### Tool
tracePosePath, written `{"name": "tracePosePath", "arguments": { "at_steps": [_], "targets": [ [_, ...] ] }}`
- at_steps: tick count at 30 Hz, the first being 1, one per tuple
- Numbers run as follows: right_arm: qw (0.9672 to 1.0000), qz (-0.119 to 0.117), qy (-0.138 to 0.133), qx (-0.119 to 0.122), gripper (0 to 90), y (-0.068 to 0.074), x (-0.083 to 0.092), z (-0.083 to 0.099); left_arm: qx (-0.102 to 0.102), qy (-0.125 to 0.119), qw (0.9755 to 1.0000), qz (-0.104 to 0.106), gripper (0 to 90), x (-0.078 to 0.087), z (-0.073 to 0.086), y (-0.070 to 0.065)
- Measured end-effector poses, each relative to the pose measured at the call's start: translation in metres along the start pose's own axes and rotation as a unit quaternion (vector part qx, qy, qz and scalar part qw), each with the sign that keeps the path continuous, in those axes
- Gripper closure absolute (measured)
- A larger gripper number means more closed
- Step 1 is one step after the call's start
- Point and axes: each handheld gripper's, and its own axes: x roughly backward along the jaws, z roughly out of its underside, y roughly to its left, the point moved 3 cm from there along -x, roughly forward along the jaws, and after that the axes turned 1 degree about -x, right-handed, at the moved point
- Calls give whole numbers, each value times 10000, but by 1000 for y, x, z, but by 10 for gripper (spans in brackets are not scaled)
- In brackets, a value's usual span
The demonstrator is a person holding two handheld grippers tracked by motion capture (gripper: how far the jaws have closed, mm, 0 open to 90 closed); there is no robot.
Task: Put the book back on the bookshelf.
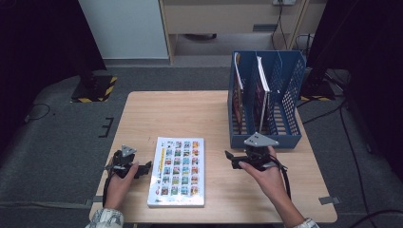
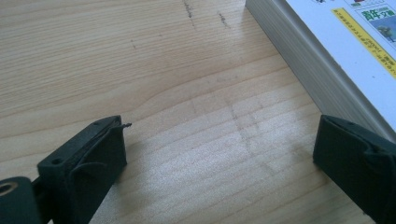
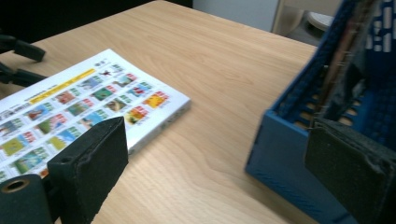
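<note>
Fingers [image 2: 84,163] of the left gripper [image 1: 127,164] stand wide apart and hold nothing; in the left gripper view they sit low over the bare tabletop [image 2: 163,84], with the right-hand one just beside the book's [image 2: 327,60] page edge. The right gripper [image 1: 252,159] is likewise spread wide and empty, hovering between the book [image 1: 177,171] and the blue file rack [image 1: 266,102].

The book lies flat on the near middle of the tabletop [image 1: 190,114], cover up, its long left edge next to the left gripper. The rack stands at the far right, with what look like two books or magazines [image 1: 261,90] already upright in its left slots; the right slot seems free, though the mesh walls make that hard to judge.

The work in hand looks like lifting this book and standing it in the rack. A flat book gives no lip to pinch, so the step will go best if the left gripper comes in low and level, one finger skimming the wood and sliding under the edge while the other closes on the cover. Pushing sideways without a stop would only shove the book right; the right gripper could brace the opposite long edge, or take that edge once it tips up. Grip deep enough that the pages do not fan, and close firmly, since a thick book is heavy and will sag from a shallow hold.
</note>
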Motion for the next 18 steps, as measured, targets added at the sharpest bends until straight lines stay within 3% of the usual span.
{"name": "tracePosePath", "arguments": {
  "at_steps": [4,12,18],
  "targets": [
    [9999,-101,-18,61,69,11,-2,1,3,-2,10000,5,16,1,1,0],
    [9997,-210,53,73,97,17,-6,4,4,-5,10000,12,16,1,1,0],
    [9990,-376,201,144,205,29,-15,14,118,-20,9999,7,43,4,1,4]
  ]
}}
